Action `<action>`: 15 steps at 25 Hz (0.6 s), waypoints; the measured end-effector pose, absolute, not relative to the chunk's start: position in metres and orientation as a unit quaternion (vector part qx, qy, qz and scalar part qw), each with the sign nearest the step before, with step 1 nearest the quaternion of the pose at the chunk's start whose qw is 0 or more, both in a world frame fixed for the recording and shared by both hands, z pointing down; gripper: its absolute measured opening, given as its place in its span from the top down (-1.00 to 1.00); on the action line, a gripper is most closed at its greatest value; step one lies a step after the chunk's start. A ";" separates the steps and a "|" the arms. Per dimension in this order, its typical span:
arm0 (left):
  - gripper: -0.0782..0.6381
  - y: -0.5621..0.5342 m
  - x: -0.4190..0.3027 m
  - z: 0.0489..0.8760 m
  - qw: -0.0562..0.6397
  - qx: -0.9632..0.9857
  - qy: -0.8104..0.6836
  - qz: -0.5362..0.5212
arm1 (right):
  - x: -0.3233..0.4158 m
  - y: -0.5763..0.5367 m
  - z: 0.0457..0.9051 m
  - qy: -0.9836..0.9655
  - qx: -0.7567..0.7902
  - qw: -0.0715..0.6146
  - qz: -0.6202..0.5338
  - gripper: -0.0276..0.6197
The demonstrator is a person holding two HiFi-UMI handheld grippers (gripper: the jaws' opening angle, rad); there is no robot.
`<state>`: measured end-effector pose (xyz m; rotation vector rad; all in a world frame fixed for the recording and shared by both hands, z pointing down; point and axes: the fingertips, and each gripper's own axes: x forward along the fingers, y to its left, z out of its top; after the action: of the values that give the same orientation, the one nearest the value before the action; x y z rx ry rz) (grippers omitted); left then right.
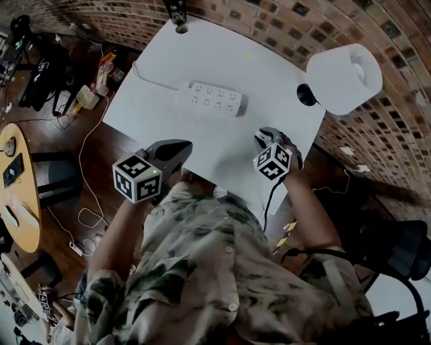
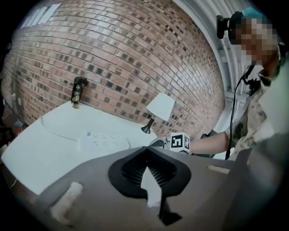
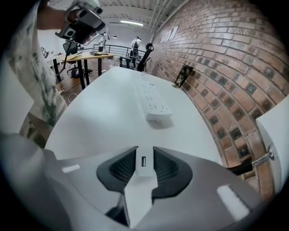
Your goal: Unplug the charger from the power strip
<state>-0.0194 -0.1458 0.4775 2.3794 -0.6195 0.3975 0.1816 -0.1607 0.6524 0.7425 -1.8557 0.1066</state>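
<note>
The white power strip (image 1: 212, 98) lies on the white table (image 1: 202, 54) with its cord running off to the left; I see nothing plugged into its sockets. My right gripper (image 3: 144, 153) is shut on a small white charger (image 3: 143, 164), whose USB port faces the camera, held above the table's near right part, well short of the strip (image 3: 153, 101). In the head view that gripper (image 1: 266, 138) points down at the table's near edge. My left gripper (image 1: 178, 149) hangs off the near edge, raised, its jaw tips touching with nothing between them (image 2: 146, 149).
A white lamp (image 1: 343, 77) on a black base stands at the table's right end. A dark clamp-like object (image 1: 178, 13) is at the far edge by the brick wall. Cables, chairs and a wooden table (image 1: 13, 182) lie on the floor to the left.
</note>
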 end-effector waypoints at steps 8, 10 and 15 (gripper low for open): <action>0.77 -0.058 -0.041 0.467 0.334 0.879 -0.299 0.160 | 0.169 -0.113 0.627 -0.811 0.304 0.498 0.035 0.59; 0.77 -0.042 -0.047 0.465 0.335 0.877 -0.305 0.159 | 0.164 -0.095 0.619 -0.814 0.305 0.493 0.033 0.59; 0.77 -0.004 -0.058 0.456 0.322 0.885 -0.303 0.144 | 0.155 -0.042 0.592 -0.816 0.326 0.475 0.040 0.59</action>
<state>-0.0584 -0.0036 0.4560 2.3248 -0.7949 0.3784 0.1549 -0.0419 0.5917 0.7967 -1.9965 0.0975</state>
